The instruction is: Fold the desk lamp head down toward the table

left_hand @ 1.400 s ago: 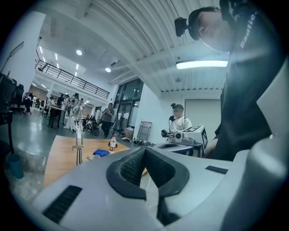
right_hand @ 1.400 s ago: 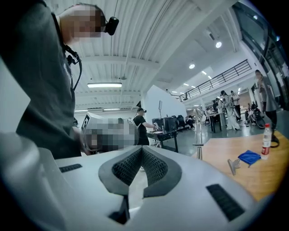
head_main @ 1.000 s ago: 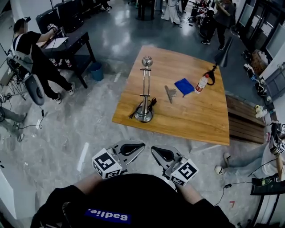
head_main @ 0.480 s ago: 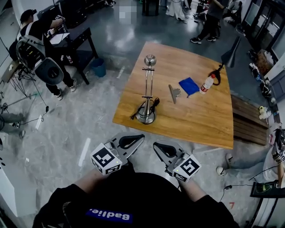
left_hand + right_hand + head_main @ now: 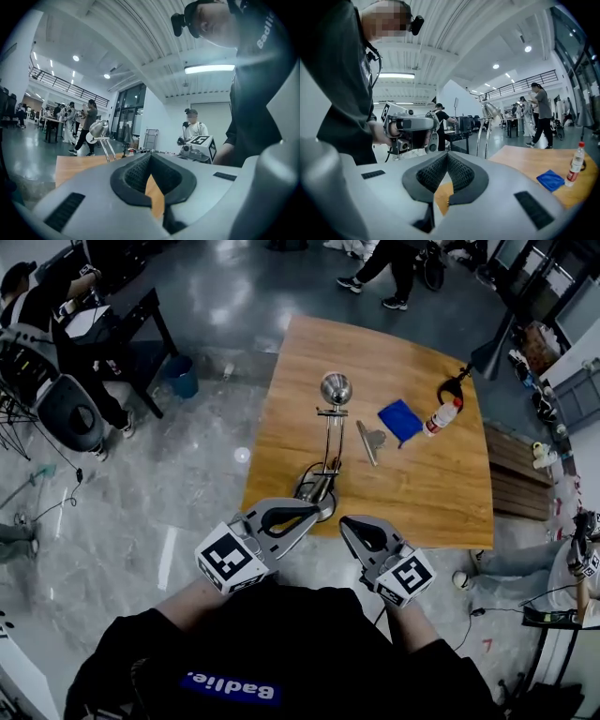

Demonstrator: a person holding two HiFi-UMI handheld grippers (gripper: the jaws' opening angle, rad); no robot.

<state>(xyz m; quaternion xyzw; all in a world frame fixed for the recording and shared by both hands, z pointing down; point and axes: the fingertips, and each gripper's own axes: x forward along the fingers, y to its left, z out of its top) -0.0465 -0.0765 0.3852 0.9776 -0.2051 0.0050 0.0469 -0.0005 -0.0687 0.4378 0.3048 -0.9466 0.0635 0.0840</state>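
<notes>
A chrome desk lamp (image 5: 327, 448) stands upright near the front left edge of the wooden table (image 5: 422, 484), its round head (image 5: 336, 387) at the top of two thin rods and its round base partly hidden behind my left gripper. The lamp head (image 5: 98, 128) shows far off in the left gripper view, and the lamp (image 5: 489, 112) rises beyond the jaws in the right gripper view. My left gripper (image 5: 314, 509) is shut and empty, held just before the table edge. My right gripper (image 5: 349, 524) is shut and empty beside it.
On the table lie a blue cloth (image 5: 401, 420), a plastic bottle (image 5: 442, 415), a grey metal piece (image 5: 368, 441) and a black object (image 5: 454, 386). A black desk (image 5: 112, 334), chairs and seated people are at left. People walk at the far end.
Both grippers have come forward to the table's front edge, still shut. The table and lamp now look nearer in the head view.
</notes>
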